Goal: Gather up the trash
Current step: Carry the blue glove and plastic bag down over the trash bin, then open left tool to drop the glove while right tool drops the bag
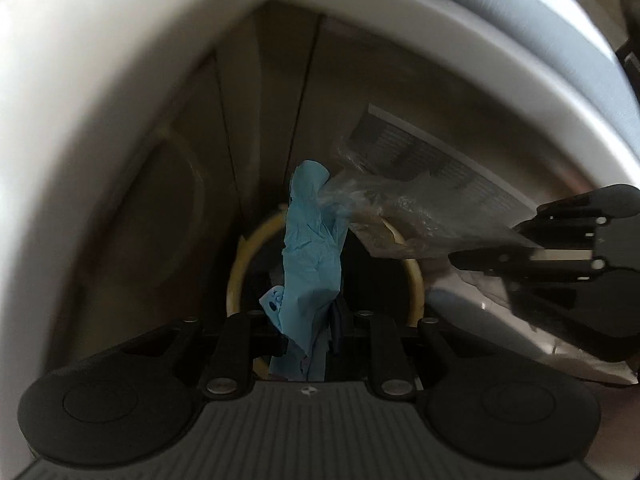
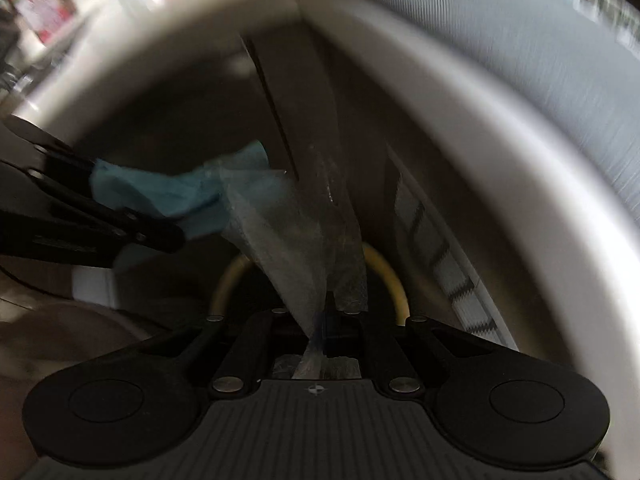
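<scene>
Dim wood flooring lies below, framed by pale curved furniture, with a round yellow-rimmed bin (image 1: 416,284) under both claws. Left claw (image 1: 308,332) is clamped on a crumpled blue glove (image 1: 310,252); right claw (image 2: 326,320) pinches a clear plastic wrapper (image 2: 296,236), their free ends touching. Best centre each over the rim before letting go, since both look light and floppy.

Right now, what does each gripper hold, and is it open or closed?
Left gripper: closed on the blue glove.
Right gripper: closed on the clear plastic wrapper.
</scene>
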Demonstrator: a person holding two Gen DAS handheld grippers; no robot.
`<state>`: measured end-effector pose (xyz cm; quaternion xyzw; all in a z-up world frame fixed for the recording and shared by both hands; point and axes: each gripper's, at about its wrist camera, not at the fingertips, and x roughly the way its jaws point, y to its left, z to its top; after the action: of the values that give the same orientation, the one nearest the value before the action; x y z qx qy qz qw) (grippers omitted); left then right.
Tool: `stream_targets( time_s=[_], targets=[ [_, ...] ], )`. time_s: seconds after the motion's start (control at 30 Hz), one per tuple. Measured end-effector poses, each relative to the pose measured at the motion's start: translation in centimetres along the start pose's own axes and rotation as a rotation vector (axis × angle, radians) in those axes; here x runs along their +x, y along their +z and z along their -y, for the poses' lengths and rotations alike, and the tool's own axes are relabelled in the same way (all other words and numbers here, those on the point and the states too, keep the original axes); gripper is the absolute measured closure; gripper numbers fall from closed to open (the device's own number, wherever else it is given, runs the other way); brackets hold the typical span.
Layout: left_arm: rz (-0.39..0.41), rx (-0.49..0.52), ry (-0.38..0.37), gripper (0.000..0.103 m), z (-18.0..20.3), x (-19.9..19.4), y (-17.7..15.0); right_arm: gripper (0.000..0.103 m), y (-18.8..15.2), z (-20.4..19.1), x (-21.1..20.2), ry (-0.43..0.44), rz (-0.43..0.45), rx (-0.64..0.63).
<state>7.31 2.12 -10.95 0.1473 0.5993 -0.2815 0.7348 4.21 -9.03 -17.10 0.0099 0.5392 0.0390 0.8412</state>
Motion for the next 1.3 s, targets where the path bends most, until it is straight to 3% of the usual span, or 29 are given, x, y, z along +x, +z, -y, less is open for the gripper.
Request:
stream_targets(
  time_s=[0.17,0.37,0.67,0.87,0.97,1.07,1.17,1.23,1.3],
  targets=[
    [-0.124,-0.028,-0.011,0.081,-0.4,5.4,-0.1,0.098,-1.6,0.6,5.2,-0.022,-0.122,0.044],
    [-0.231,-0.046,-0.003,0.081,-0.8,10.1,-0.4,0.098,-3.0,1.6,8.4,-0.011,-0.198,0.114],
    [-0.327,-0.068,0.034,0.081,-1.1,14.3,0.0,0.096,-3.4,2.2,11.6,-0.048,-0.286,0.092],
    [-0.349,-0.041,0.039,0.080,-0.6,14.7,-0.1,0.096,-3.1,1.9,12.8,-0.057,-0.303,0.082],
    [-0.361,-0.030,0.037,0.079,-0.4,14.7,-0.2,0.087,-2.9,1.8,12.9,-0.060,-0.301,0.076],
    [-0.369,-0.028,0.033,0.078,-0.5,15.0,-0.2,0.066,-2.9,1.8,12.7,-0.059,-0.293,0.072],
    [-0.367,-0.035,0.022,0.062,-0.6,15.1,-0.1,0.055,-2.9,1.8,12.5,-0.066,-0.281,0.065],
    [-0.364,-0.040,0.026,0.020,-0.7,15.1,0.0,0.048,-2.8,1.9,12.3,-0.072,-0.278,0.059],
    [-0.341,-0.043,0.071,0.001,-0.8,15.3,0.1,0.042,-2.7,1.9,12.2,-0.081,-0.277,0.053]
  ],
)
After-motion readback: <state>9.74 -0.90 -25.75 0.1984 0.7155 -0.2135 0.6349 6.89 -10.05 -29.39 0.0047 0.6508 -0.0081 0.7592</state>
